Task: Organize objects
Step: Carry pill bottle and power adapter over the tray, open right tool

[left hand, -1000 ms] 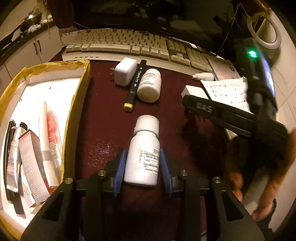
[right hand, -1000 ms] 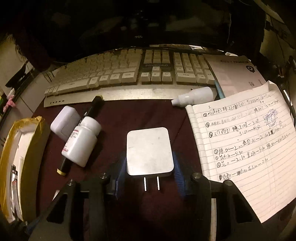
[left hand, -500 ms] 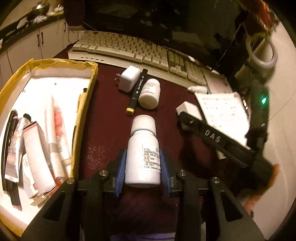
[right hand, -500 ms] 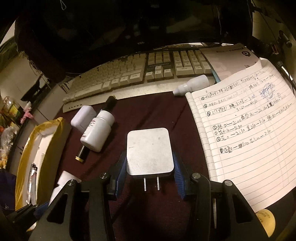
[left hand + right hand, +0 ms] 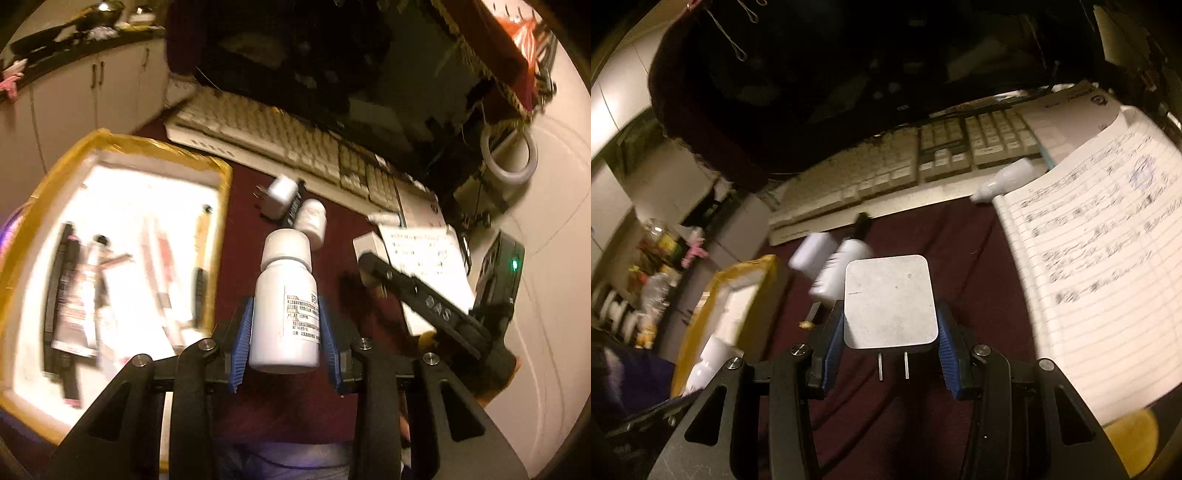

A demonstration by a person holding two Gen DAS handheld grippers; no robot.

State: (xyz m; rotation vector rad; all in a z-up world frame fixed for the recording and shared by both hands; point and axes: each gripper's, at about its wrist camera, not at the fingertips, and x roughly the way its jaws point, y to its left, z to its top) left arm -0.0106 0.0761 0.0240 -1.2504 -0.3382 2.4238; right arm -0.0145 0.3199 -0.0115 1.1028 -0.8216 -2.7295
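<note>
My left gripper [image 5: 285, 325] is shut on a white pill bottle [image 5: 284, 302] and holds it lifted above the dark red desk, right of a yellow-rimmed box [image 5: 221, 206]. My right gripper [image 5: 890, 332] is shut on a white square charger [image 5: 890, 301], prongs toward the camera, raised over the desk. The right gripper also shows in the left wrist view [image 5: 373, 266]. On the desk lie a second pill bottle [image 5: 313, 218], another white charger [image 5: 280, 192] and a black marker [image 5: 860, 225].
The box holds several tubes and pens [image 5: 110, 266]. A beige keyboard [image 5: 280, 136] lies at the back under a dark monitor. An open notebook [image 5: 1100, 251] and a small dropper bottle [image 5: 1004, 181] lie at the right.
Both grippers have lifted up and back with their objects. The left one rose with the bottle, and the box now lies closer at its left. The right one rose with the charger.
</note>
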